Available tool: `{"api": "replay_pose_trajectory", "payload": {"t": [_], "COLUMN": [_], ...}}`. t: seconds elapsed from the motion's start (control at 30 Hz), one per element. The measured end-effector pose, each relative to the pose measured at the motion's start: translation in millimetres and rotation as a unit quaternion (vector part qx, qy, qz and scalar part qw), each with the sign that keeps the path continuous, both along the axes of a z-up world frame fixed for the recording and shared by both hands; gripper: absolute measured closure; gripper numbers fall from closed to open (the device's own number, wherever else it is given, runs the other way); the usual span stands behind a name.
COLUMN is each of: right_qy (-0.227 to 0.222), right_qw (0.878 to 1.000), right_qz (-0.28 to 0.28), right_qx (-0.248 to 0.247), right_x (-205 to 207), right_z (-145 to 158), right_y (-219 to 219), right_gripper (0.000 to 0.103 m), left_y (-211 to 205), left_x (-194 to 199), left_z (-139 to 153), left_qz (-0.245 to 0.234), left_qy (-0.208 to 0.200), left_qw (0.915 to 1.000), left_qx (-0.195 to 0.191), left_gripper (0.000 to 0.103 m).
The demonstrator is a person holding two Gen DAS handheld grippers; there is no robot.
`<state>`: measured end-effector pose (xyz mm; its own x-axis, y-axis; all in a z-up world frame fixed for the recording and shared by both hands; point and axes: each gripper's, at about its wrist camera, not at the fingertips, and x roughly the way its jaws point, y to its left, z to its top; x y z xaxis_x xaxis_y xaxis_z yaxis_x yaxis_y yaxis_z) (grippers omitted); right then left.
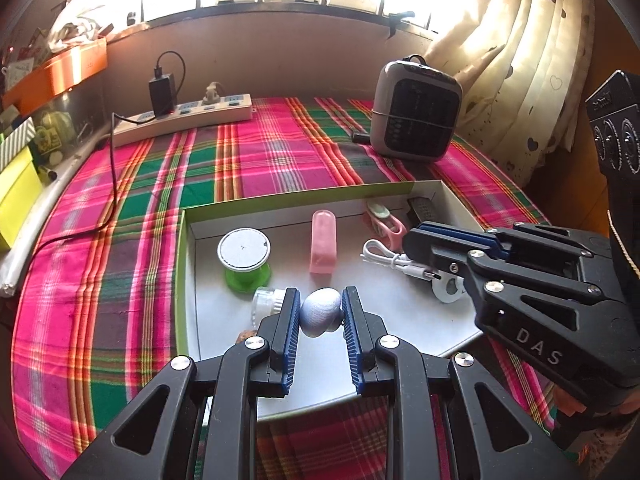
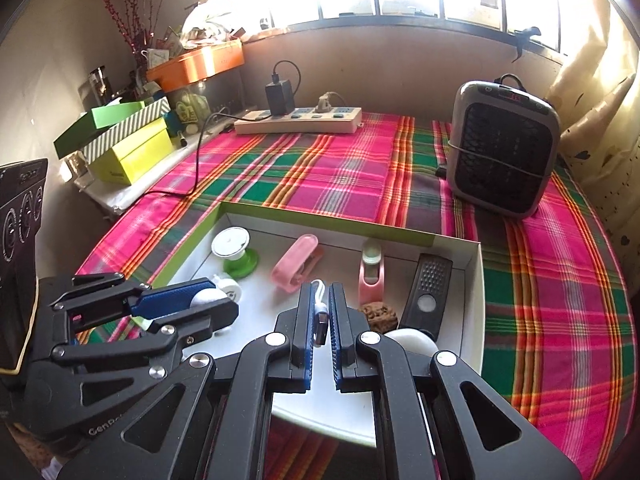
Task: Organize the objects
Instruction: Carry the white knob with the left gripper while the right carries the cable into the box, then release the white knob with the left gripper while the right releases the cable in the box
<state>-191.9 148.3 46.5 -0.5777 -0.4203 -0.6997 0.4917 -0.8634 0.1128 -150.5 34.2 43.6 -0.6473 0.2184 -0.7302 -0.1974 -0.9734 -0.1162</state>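
Note:
A shallow white box with a green rim (image 1: 280,200) lies on the plaid cloth. My left gripper (image 1: 321,312) is shut on a pale silver-blue egg-shaped object (image 1: 322,312) just above the box floor; it shows from the side in the right wrist view (image 2: 208,300). My right gripper (image 2: 320,308) is shut on the white USB cable (image 2: 320,320), whose coil (image 1: 384,254) lies in the box. In the box are also a green spool (image 1: 245,258), a pink case (image 1: 323,246), a pink clip (image 1: 384,222), a black remote (image 2: 426,292), a small clear jar (image 1: 266,300).
A grey fan heater (image 1: 416,118) stands at the back right of the cloth. A white power strip (image 1: 184,120) with a black charger lies at the back left, its cable trailing forward. Green and yellow boxes (image 2: 128,144) are stacked at the left. A curtain (image 1: 520,60) hangs at the right.

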Motion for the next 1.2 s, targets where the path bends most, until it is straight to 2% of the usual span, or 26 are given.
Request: {"api": "replay_pose_trajectory", "payload": {"t": [0.4, 1.2], "right_qy": [-0.014, -0.032], "right_qw": [1.000, 0.999], "right_qz": [0.010, 0.009], "right_qx": [0.010, 0.010], "right_x": [-17.6, -23.8], "right_z": [-13.6, -25.3], "right_y": [-7.8, -9.3], "right_gripper": [0.095, 0.095], "left_y": [0.7, 4.8], "left_x": [-17.5, -21.6], "left_z": [-13.3, -14.5], "left_qz": [0.001, -0.008], "left_qy": [-0.017, -0.009], "left_qw": [0.9998, 0.9997], "left_qx": [-0.007, -0.020], "left_gripper": [0.083, 0.083]}}
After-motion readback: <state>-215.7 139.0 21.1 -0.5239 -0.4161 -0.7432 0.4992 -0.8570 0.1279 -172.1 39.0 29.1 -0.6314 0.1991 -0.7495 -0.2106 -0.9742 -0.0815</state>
